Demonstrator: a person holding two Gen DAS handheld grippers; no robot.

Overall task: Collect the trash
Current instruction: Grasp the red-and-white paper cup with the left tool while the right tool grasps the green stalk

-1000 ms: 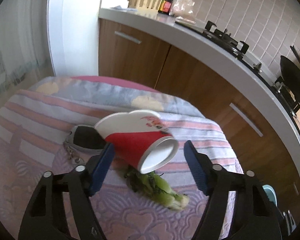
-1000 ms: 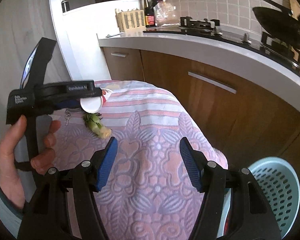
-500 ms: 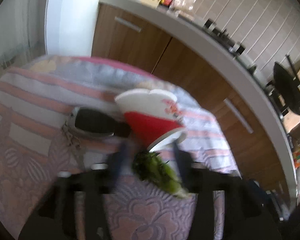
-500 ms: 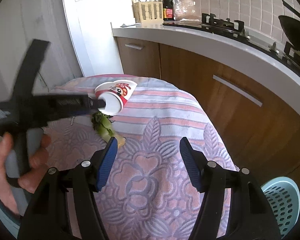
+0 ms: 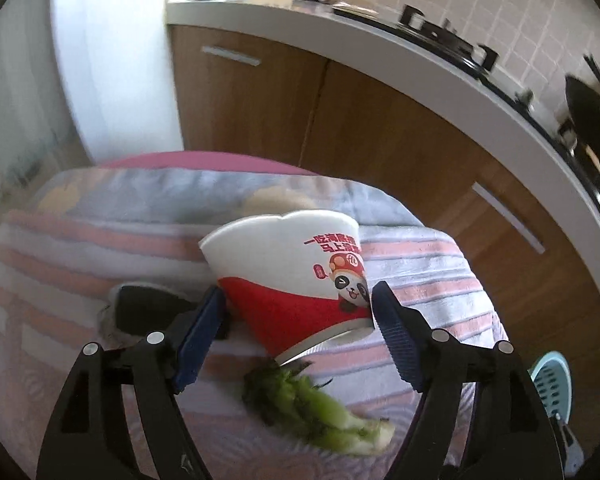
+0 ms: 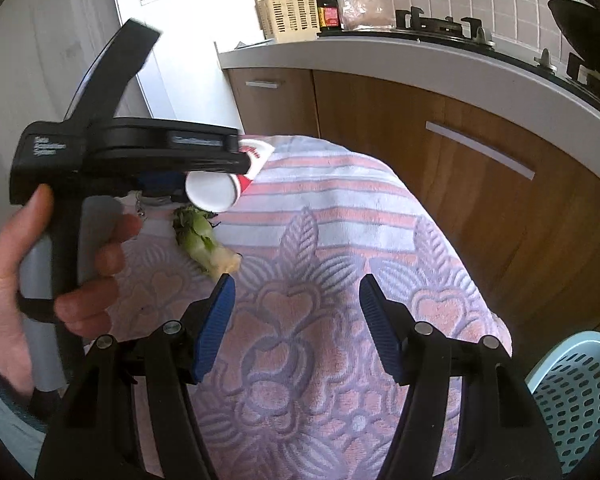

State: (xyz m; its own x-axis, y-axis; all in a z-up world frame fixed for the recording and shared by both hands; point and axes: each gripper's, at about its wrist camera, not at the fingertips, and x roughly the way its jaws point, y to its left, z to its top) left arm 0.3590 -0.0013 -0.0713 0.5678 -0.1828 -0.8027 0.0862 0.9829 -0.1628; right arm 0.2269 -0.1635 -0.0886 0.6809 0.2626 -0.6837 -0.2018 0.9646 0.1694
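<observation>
Kitchen corner inspected; paper cup [image 5: 296, 280] taken as landmark. Found lying on its side on the patterned cloth [image 6: 320, 340], red and white with a panda print, mouth turned away, white base facing the right wrist camera. Left gripper [image 5: 296, 304] placed astride the cup, blue pads [image 5: 198, 336] flanking its red lower part; right-hand pad at the cup's edge, left-hand pad close beside it, contact not confirmable from the left wrist view. Jaws seen to have just been opening, cup between them, no squeeze visible: recorded as released. Vegetable stub [image 5: 324, 412], green leaf end with pale cut stem, found on the cloth just in front of the cup's base, leaf end near or under the base rim. Dark key fob [image 5: 148, 312] with a light casing noted beside the cup, on the side of the left-hand pad, partly hidden by that pad. A person's hand [image 6: 56, 280] seen wrapped round the left gripper's handle, nearer the right wrist camera than the cup. Right gripper [image 6: 294, 308] held over bare cloth well short of the cup, pads [image 6: 216, 328] apart, nothing between them: released; the left-hand pad tip close to the cut end of the stub. Pale blue perforated basket [image 6: 576, 400] found below the cloth's edge, far from the cup, on the right gripper's side. Wooden cabinets [image 5: 380, 128] and white countertop [image 5: 440, 68] noted behind the cup.
</observation>
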